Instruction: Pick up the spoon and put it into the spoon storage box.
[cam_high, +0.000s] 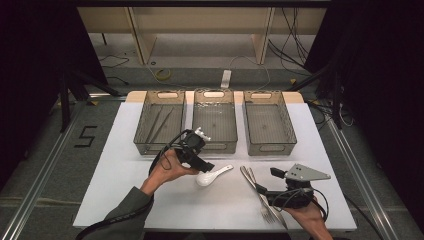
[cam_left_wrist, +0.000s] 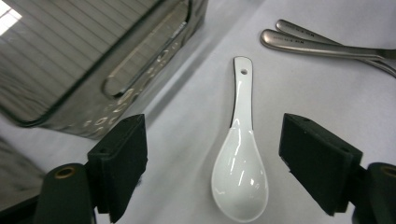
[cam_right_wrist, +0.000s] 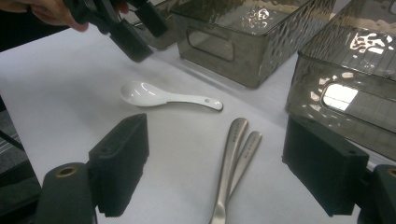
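White ceramic soup spoon (cam_left_wrist: 240, 170), glossy and single, lies flat on the white tabletop (cam_high: 115, 175), just in front of the middle bin, bowl toward the person and handle pointing toward the metal cutlery. Going from largest to smallest: one tabletop carries three smoky translucent plastic bins (cam_high: 215, 121) in a row along its far side; the left one holds two thin dark sticks (cam_high: 159, 124), though what they are I cannot tell. Two black handheld grippers come next. The left gripper (cam_high: 205, 165) hangs over the spoon's bowl, its fingers (cam_left_wrist: 122, 163) released and standing wide on either side of the bowl without touching it. The right gripper (cam_high: 260, 189) sits at the near right, its fingers (cam_right_wrist: 122, 161) also released, nothing between them. Two matte steel utensils (cam_right_wrist: 233, 154) lie side by side to the right of the spoon, their handles touching.
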